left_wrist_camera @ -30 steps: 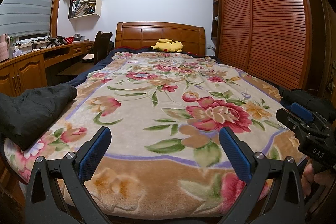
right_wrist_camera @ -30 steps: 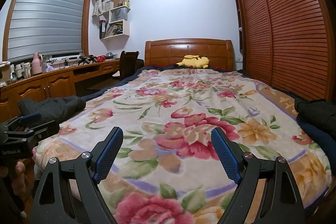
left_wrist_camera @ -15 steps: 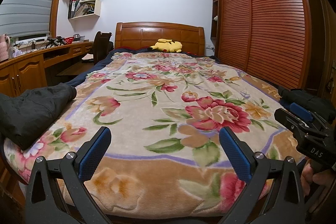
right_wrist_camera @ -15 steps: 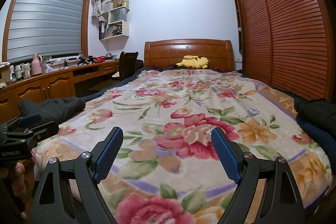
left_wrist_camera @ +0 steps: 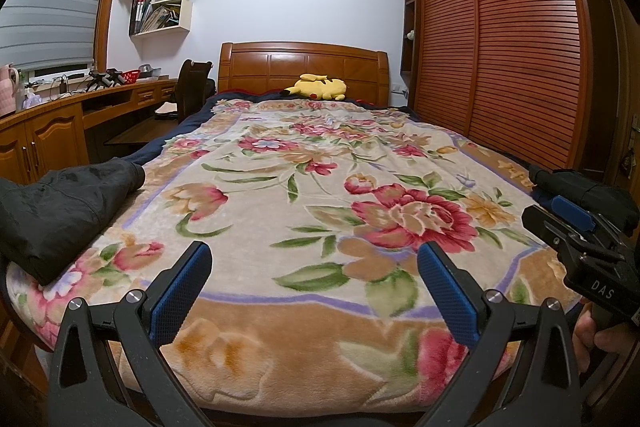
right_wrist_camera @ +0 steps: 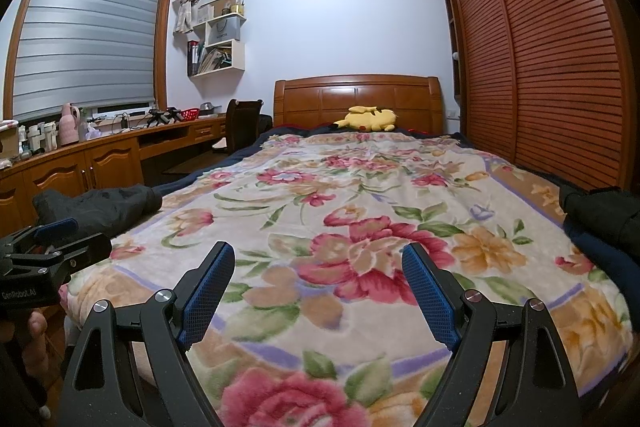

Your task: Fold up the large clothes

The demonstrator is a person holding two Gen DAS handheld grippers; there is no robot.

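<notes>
A black garment lies bunched on the left near corner of the bed; it also shows in the right wrist view. Another dark garment lies at the bed's right edge, also seen in the left wrist view. My left gripper is open and empty, held over the foot of the bed. My right gripper is open and empty, also over the foot, to the right of the left one. Each gripper shows at the edge of the other's view.
The bed carries a floral blanket. A yellow plush toy lies by the wooden headboard. A wooden desk with a chair runs along the left. A slatted wardrobe stands on the right.
Both grippers have barely shifted, staying open over the foot of the bed. The garments have not moved.
</notes>
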